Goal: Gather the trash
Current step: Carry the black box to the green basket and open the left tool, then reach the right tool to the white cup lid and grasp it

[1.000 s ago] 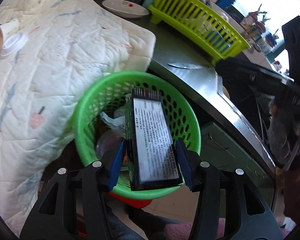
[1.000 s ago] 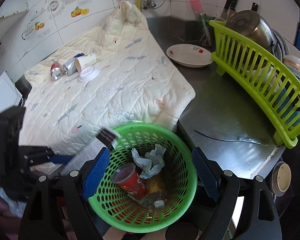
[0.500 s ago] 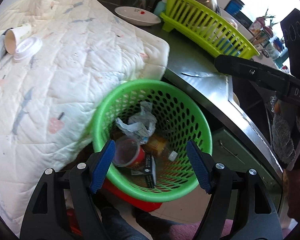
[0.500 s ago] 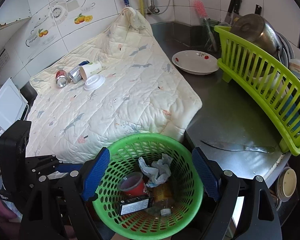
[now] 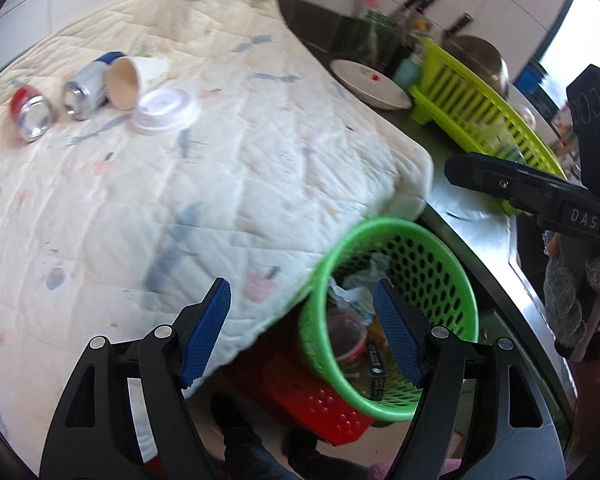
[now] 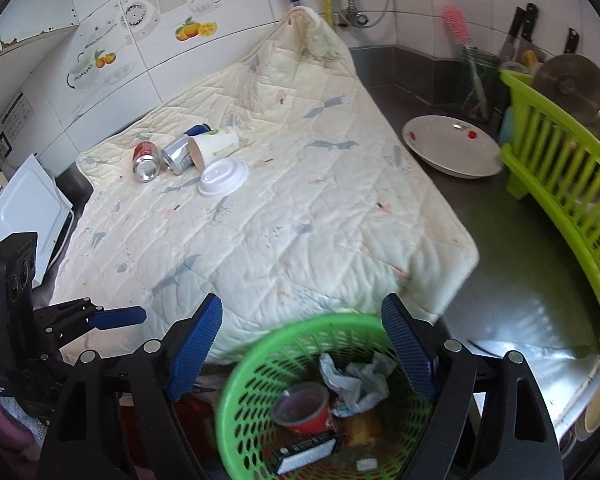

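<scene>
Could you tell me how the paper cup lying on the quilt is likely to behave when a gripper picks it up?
The paper cup lies on its side, so a nudge would probably roll it, though the can beside it may block one way. It looks empty and thin-walled, so likely very light and easily crushed by a firm squeeze. The soft quilt underneath may give when pressed.

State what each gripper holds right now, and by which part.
Nothing. The left gripper and right gripper are both open and empty.
</scene>
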`<move>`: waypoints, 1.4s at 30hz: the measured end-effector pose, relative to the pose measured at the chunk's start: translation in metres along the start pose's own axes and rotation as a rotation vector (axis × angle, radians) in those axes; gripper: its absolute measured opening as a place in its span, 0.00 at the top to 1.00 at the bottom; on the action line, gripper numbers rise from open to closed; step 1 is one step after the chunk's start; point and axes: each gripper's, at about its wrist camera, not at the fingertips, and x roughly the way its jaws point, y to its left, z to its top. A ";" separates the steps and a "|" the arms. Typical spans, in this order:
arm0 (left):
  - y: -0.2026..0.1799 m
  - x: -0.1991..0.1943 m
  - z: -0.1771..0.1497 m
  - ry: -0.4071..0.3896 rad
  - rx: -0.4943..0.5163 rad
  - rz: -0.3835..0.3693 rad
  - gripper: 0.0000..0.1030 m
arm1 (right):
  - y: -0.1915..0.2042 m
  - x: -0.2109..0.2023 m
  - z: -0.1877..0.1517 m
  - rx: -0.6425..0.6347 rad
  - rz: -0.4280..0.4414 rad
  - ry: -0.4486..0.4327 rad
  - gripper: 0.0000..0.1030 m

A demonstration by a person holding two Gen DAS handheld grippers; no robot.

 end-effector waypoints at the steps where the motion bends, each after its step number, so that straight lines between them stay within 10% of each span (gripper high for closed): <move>1: 0.008 -0.003 0.002 -0.007 -0.015 0.009 0.29 | 0.005 0.006 0.005 -0.006 0.007 0.001 0.24; 18: 0.132 -0.028 0.012 -0.055 -0.226 0.126 0.29 | 0.093 0.139 0.093 -0.133 0.112 0.066 0.25; 42: 0.196 -0.019 0.028 -0.033 -0.281 0.134 0.29 | 0.120 0.285 0.150 -0.156 0.014 0.168 0.22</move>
